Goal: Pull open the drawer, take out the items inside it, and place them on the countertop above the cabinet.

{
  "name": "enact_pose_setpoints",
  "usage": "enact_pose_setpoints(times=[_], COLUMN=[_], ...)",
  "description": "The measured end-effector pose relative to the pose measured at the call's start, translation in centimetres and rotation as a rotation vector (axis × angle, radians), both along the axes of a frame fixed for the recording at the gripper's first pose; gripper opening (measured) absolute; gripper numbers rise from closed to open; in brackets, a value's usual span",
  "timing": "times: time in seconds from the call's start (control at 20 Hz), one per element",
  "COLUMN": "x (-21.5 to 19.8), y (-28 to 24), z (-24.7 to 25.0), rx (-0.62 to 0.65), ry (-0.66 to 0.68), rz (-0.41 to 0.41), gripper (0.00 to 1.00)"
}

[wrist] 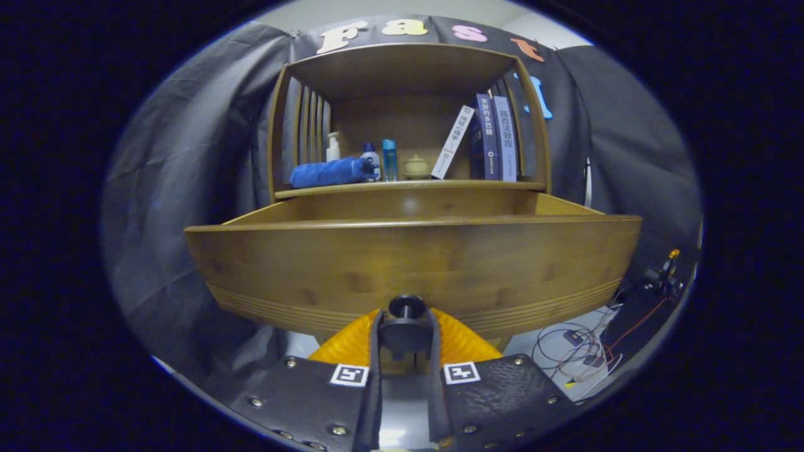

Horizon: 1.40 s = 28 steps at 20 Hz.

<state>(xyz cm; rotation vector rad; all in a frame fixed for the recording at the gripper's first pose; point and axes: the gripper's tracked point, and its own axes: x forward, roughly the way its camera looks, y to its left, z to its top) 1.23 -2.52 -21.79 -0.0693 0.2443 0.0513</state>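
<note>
The wooden drawer (414, 263) of the cabinet stands pulled out toward me, its front panel filling the space just ahead of the fingers. A dark round knob (406, 307) sits low on that panel. My gripper (405, 336) is shut on the knob, one finger pressing each side of it. The drawer's inside is hidden behind the front panel, so its contents cannot be made out. The countertop (411, 186) runs above the drawer, under an open shelf frame.
On the countertop lie a rolled blue towel (330, 172), a white pump bottle (333, 147), a blue bottle (389, 160), a small pale jar (416, 166) and several books (493, 138). Loose wires (581, 348) lie on the floor to the right.
</note>
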Motion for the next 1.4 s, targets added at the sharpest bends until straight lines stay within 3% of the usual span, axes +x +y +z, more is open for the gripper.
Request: enact_pose_setpoints(times=[0.15,0.25,0.4,0.7,1.0,1.2,1.4], x=[-0.7,-1.5,-1.4,0.0,4.8,9.1,11.7], y=[0.0,0.4,-2.0,-2.4,-0.9,-0.2,0.1], z=[-0.1,2.2,4.8,10.8,14.6,13.2,8.4], rx=[0.024,0.132,0.064,-0.048,-0.113,-0.132,-0.114], ry=[0.066,0.024,-0.011,-0.071,-0.070,0.099,0.428], rz=[0.030,0.043,-0.020,-0.075,-0.088,-0.105,-0.129], gripper=[0.29,0.53,0.97,0.98,0.98,0.97,0.97])
